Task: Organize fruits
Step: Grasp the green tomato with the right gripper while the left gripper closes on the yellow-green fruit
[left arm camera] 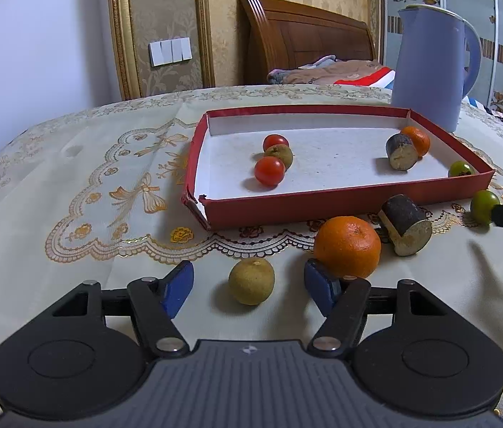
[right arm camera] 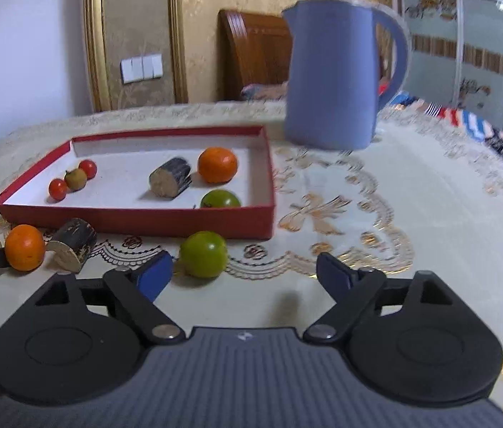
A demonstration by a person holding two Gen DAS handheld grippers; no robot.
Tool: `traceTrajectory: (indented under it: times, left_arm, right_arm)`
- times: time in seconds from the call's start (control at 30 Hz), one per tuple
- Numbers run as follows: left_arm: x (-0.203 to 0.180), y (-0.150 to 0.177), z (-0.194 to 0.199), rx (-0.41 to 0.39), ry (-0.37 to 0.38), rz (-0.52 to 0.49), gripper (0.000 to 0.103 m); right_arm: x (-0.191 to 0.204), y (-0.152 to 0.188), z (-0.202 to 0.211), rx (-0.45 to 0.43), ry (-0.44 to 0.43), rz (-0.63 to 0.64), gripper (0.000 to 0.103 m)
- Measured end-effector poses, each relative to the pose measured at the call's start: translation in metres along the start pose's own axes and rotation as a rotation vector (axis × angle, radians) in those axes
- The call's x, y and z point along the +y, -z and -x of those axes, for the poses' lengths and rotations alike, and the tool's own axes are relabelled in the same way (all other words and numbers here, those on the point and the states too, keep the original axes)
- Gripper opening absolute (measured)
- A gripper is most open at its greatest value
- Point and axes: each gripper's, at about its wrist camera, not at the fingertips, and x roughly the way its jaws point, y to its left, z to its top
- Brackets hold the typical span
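Yellow-brown fruit [left arm camera: 251, 281] between the left tool's [left arm camera: 249, 287] pads shows clearly only there.

A shallow red tray [right arm camera: 137, 219] sits mid-table, its low walls open from above. A tall blue kettle [right arm camera: 333, 82] blocks the far right corner. Before the tray's near wall, an orange [left arm camera: 347, 246], a dark cut cylinder [left arm camera: 405, 224] and a green fruit [right arm camera: 203, 254] crowd the cloth. The table [right arm camera: 430, 196] right of the tray lies bare.

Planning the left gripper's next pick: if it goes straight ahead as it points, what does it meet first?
Probably the yellow-green fruit, lying on the tablecloth between the left gripper's open fingers, untouched.
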Motion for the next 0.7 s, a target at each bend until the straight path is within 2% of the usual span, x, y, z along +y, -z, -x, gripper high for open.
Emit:
traceTrajectory:
  times: [0.37, 0.57, 0.7]
  left_arm:
    - [0.000, 0.000, 0.000, 0.000, -0.001, -0.002, 0.067]
    - [-0.001, 0.000, 0.001, -0.002, 0.006, -0.004, 0.064]
    - [-0.002, -0.001, 0.001, -0.006, 0.005, -0.012, 0.063]
  right_arm:
    - [0.005, -0.006, -0.021, 0.054, 0.003, -0.011, 0.072]
    - [0.013, -0.007, -0.023, 0.049, -0.003, 0.030, 0.056]
    - [0.016, -0.007, -0.023, 0.048, -0.009, 0.048, 0.051]
